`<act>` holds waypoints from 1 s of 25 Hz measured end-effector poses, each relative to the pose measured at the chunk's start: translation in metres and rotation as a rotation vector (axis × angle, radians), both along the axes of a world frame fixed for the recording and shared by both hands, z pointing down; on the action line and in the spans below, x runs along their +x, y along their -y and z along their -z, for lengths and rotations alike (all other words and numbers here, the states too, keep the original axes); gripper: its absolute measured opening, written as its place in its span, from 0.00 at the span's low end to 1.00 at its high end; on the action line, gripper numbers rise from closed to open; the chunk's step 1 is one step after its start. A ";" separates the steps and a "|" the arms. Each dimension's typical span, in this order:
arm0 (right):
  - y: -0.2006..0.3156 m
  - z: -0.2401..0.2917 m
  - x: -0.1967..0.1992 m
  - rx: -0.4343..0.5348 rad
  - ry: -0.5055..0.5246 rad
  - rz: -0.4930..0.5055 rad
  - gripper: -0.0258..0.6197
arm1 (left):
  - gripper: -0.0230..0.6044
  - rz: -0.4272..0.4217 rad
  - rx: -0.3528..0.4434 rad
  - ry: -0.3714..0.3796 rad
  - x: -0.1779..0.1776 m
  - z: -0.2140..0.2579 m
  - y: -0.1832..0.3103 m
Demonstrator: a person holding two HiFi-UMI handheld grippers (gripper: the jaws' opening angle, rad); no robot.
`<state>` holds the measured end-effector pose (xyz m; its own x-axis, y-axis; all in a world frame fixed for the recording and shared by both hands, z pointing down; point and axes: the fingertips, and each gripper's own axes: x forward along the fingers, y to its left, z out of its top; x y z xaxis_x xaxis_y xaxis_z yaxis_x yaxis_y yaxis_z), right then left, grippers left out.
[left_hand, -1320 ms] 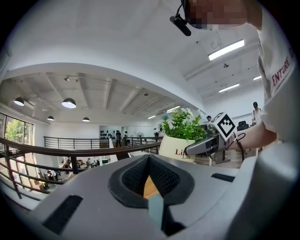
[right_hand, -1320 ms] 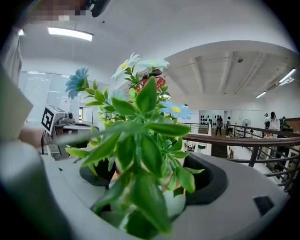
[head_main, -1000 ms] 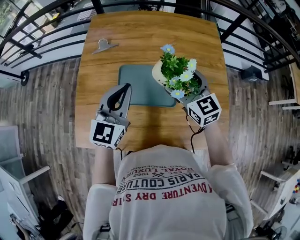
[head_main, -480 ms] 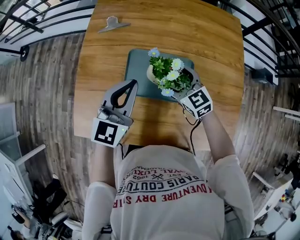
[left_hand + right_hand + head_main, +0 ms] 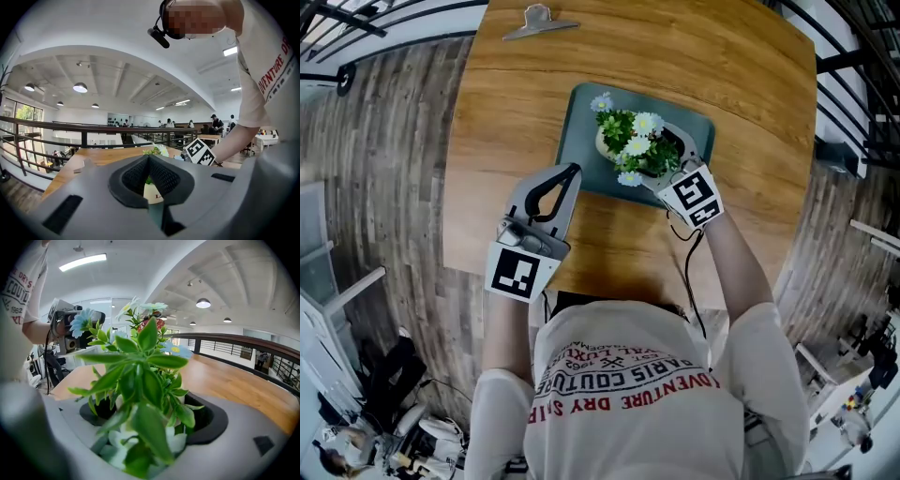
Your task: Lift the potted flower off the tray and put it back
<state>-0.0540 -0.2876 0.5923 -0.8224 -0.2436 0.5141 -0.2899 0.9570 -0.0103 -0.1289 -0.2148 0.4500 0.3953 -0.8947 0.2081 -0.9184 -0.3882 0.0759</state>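
The potted flower (image 5: 633, 145), green leaves with white and blue blooms in a pale pot, is over the middle of the teal tray (image 5: 581, 112) on the wooden table. My right gripper (image 5: 661, 150) is shut on the pot from the near right, and leaves (image 5: 140, 376) fill the space between its jaws (image 5: 150, 427). Whether the pot rests on the tray or hangs just above it does not show. My left gripper (image 5: 572, 171) is shut on nothing at the tray's near left edge. The white pot (image 5: 152, 193) shows through its jaws.
A metal binder clip (image 5: 539, 21) lies at the table's far left (image 5: 78, 165). A black railing (image 5: 84, 129) runs round the far side of the table. The table's near edge (image 5: 619, 281) is close to the person's body. Wood floor lies on both sides.
My right gripper has carried the potted flower from the tray's right edge to over the tray's middle. The left gripper has stayed by the tray's near left edge.
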 end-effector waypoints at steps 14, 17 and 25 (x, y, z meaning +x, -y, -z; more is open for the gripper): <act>0.004 -0.034 -0.006 -0.022 -0.024 0.052 0.75 | 0.06 0.015 -0.030 -0.025 -0.012 -0.019 0.002; 0.002 -0.033 -0.008 -0.040 -0.019 0.053 0.75 | 0.06 0.009 -0.034 -0.024 -0.010 -0.021 0.000; 0.004 -0.022 -0.004 -0.003 -0.039 -0.021 0.75 | 0.06 -0.007 -0.019 -0.017 -0.002 -0.012 -0.002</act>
<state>-0.0577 -0.2918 0.6142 -0.7964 -0.2594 0.5464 -0.3104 0.9506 -0.0011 -0.1313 -0.2132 0.4616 0.4054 -0.8877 0.2182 -0.9142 -0.3931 0.0989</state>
